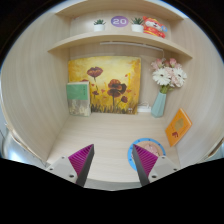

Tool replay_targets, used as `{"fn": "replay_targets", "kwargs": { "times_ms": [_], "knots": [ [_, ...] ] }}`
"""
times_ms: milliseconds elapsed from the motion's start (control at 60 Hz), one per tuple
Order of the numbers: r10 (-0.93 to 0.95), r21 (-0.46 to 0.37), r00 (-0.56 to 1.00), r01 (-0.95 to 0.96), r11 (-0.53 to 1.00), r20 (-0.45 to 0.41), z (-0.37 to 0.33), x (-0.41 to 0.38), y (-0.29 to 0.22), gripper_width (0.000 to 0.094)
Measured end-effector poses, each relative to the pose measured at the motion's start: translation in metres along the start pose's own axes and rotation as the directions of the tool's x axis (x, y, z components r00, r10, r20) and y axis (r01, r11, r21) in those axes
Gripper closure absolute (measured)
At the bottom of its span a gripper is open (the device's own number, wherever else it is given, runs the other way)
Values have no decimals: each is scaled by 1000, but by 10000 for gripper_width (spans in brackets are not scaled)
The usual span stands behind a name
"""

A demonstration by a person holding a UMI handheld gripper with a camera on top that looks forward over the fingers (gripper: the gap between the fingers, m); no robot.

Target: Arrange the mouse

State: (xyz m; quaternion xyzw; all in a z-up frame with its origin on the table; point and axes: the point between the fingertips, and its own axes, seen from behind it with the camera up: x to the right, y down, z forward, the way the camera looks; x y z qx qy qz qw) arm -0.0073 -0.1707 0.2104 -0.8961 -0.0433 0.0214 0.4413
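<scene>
Hovering over the pale desk (100,150), the gripper (113,158) has its two fingers spread wide, with bare tabletop showing in the gap and nothing held or touched by either magenta pad. The left pad (81,157) and the right pad (146,159) point up toward the back of the alcove. Just behind the right finger lies a round blue mouse pad (146,147), partly hidden by that finger; the mouse itself cannot be made out anywhere in the view.

Beyond the fingers, leaning against the back wall, stands a yellow painting of red poppies (104,85), with a small green-framed card (77,97) propped just beside its left end. To the right of the painting sits a light blue vase (159,103) with pink and white flowers (166,74), and an orange card (178,126) leans near it. A shelf (120,41) above carries small potted plants (99,23) and a purple round clock (119,20).
</scene>
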Motion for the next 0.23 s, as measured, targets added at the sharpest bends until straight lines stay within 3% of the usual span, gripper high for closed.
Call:
{"fn": "replay_targets", "kwargs": {
  "times_ms": [233],
  "knots": [
    [2, 10, 1000, -2, 1000, 20, -12, -31, 6, 173]
  ]
}}
